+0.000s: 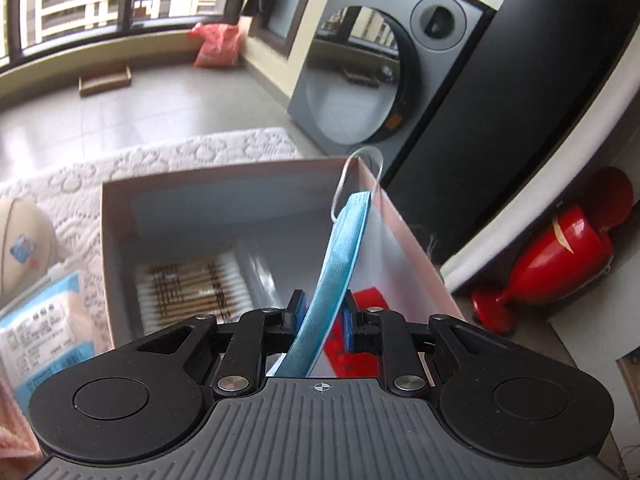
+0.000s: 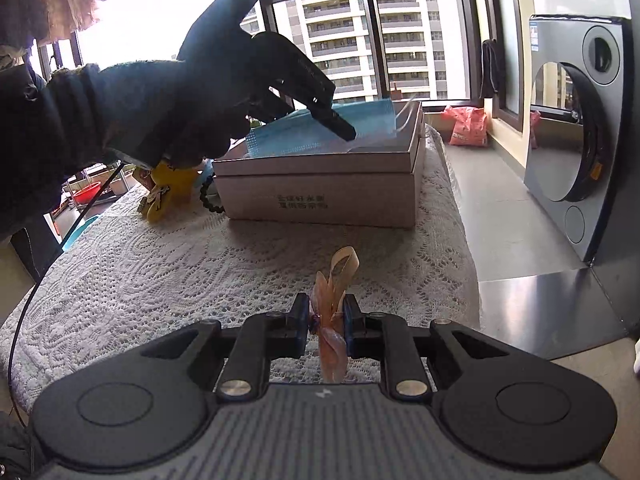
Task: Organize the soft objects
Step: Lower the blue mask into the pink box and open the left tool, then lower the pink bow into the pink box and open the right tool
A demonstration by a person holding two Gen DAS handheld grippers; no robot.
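Left gripper (image 1: 322, 312) is clamped on a blue face mask (image 1: 340, 256), held over the open box (image 1: 240, 176) on the lace cloth (image 2: 160, 264). Right gripper (image 2: 327, 320) pinches a peach ribbon bow (image 2: 334, 296) above the cloth, short of the box

One face mask (image 1: 340, 264), one box (image 1: 240, 176) — one ribbon bow (image 2: 332, 312).

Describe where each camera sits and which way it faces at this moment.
Left wrist: on the left gripper, angled down into the open box; its jaws pinch a blue face mask.
Right wrist: on the right gripper, low over the lace tablecloth, facing the box's side; jaws pinch a peach ribbon; a gloved hand shows.
Shared: box, mask, washing machine.
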